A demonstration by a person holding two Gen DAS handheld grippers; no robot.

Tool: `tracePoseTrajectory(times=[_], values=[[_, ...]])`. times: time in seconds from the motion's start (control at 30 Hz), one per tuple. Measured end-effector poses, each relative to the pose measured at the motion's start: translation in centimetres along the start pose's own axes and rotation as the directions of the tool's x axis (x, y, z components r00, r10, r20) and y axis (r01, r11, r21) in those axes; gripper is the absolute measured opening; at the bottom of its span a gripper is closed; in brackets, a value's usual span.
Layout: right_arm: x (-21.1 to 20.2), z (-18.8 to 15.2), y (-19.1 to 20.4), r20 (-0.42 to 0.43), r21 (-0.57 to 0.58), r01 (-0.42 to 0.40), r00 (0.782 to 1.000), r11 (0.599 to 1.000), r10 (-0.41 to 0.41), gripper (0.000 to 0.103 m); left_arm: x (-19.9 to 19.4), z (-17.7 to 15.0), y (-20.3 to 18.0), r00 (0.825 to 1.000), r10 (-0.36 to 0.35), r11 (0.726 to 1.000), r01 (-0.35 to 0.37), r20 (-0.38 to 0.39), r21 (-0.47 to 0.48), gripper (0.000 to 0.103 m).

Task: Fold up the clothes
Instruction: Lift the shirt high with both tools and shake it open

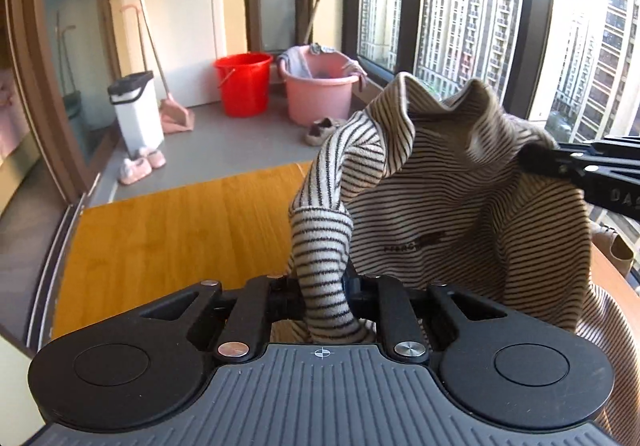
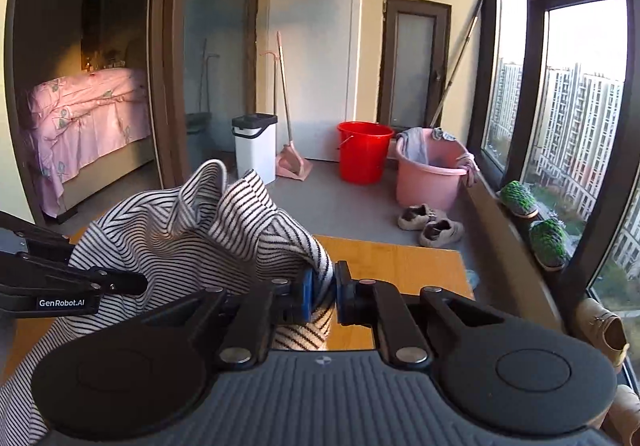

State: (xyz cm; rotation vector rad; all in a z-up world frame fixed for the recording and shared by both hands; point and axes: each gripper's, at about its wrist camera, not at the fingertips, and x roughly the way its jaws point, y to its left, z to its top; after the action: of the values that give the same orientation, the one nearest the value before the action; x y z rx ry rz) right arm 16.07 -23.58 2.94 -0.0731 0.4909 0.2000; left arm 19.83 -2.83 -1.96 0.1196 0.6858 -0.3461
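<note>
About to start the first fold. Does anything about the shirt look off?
Yes. The striped shirt hangs bunched between left gripper and right gripper, off the wooden table; the collar is crumpled, one sleeve twisted.

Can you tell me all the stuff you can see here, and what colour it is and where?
striped shirt: one, cream with dark stripes, held up over the table by both claws
table: one, yellow-brown wood, under the shirt
red bucket: one, on the floor by the far wall
pink tub: one, cloths draped on its rim, right of the red bucket
bin: one, white with black lid, left of the dustpan
dustpan: one, pink, against the wall
shoes: one grey pair, in front of the pink tub
bed: one, pink cover, through the doorway
left claw: shut on the striped shirt
right claw: shut on the striped shirt
</note>
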Motion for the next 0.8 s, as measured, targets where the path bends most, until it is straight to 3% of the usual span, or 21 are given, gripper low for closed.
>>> tracePoseTrajectory(times=[0.23,0.4,0.67,0.7,0.73,0.8], values=[[1.3,-0.5,1.3,-0.033,-0.032,0.019,0.999,0.999,-0.02,0.038,-0.5,-1.0,1.5,0.999,0.034,0.999,-0.034,-0.003,-0.015,0.015],[1.9,-0.6,2.0,-0.026,-0.1,0.077,0.996,0.992,-0.08,0.041,-0.9,-2.4,3.4,0.998,0.064,0.997,-0.065,-0.018,-0.036,0.016],[1.2,-1.0,2.2,0.003,-0.104,0.059,0.998,0.993,-0.059,0.042,-1.6,-2.9,5.2,0.998,0.057,0.994,-0.058,-0.003,-0.093,0.023],[1.1,-1.0,2.3,0.009,-0.106,0.06,0.998,0.993,-0.059,0.039,-1.5,-2.9,5.1,0.998,0.063,0.994,-0.063,0.0,-0.091,0.023],[1.0,-1.0,2.3,0.015,-0.108,0.06,0.998,0.992,-0.059,0.021,-1.6,-2.9,5.1,0.997,0.074,0.993,-0.073,0.005,-0.089,0.02],[0.7,-1.1,2.3,0.027,-0.112,0.06,0.998,0.992,-0.058,0.009,-2.3,-2.7,5.1,0.994,0.104,0.991,-0.101,0.032,-0.086,0.015]])
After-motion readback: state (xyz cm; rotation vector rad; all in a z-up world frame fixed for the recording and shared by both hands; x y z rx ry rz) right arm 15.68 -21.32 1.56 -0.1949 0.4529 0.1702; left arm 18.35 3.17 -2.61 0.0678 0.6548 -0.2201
